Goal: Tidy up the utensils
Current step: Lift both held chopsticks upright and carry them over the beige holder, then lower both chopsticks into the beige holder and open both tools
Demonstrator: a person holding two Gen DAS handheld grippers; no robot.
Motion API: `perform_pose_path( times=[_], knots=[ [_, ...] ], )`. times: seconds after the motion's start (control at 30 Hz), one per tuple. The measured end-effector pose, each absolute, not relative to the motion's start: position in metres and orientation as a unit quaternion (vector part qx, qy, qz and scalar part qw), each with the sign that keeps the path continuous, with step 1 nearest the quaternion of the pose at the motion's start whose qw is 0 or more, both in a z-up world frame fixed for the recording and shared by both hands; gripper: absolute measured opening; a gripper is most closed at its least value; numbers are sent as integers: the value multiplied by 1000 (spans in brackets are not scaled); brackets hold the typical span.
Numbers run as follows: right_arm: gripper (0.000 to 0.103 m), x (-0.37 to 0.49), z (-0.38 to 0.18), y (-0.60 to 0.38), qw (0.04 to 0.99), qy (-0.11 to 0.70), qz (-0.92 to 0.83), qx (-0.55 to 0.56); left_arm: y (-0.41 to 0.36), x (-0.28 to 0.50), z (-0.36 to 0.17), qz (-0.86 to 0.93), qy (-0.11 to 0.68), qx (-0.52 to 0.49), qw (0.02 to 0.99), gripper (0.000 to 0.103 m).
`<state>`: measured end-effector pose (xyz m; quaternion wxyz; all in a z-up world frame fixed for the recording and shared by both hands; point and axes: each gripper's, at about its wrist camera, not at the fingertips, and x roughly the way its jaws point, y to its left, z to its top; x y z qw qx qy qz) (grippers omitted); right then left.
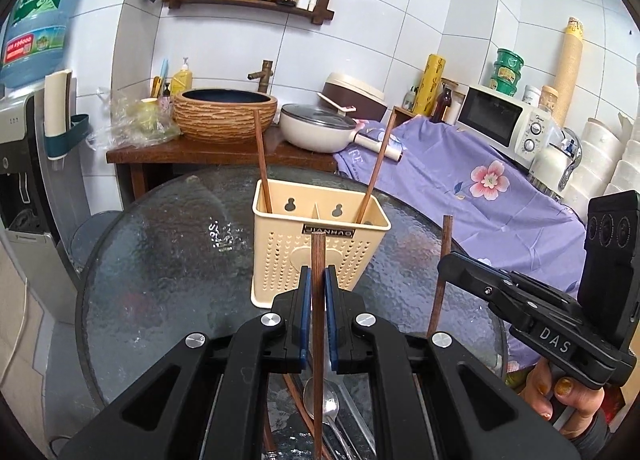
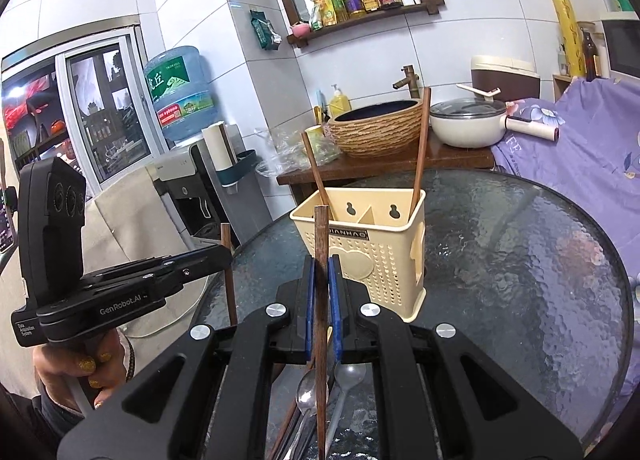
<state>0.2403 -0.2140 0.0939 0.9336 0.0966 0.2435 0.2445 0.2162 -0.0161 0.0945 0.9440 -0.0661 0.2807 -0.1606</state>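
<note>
Left claw (image 1: 319, 284) and right claw (image 2: 321, 292) each clamp 1 upright chopstick (image 1: 318, 340). Carry both over the holder (image 1: 320, 244), tips down, before letting go.

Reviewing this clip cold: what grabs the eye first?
Each gripper, left gripper and right gripper, is shut on an upright wooden chopstick, side by side above the glass table. Just beyond stands the cream utensil holder with two chopsticks leaning inside; spoons lie below the grippers.

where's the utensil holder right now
The beige utensil holder stands on the round glass table, just beyond both grippers, centre in the left wrist view. Two chopsticks lean inside it, in front of the wooden counter.
</note>
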Motion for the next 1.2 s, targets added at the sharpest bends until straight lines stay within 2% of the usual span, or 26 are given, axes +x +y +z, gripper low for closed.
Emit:
perform_pose_path(
  times=[0.77,1.2],
  knots=[
    [8,252,145,-208,952,187,230,80,-16,213,149,-168,224,-58,958,6],
    [8,294,234,-205,973,116,184,76,-20,248,251,-128,133,-60,981,6]
  ],
)
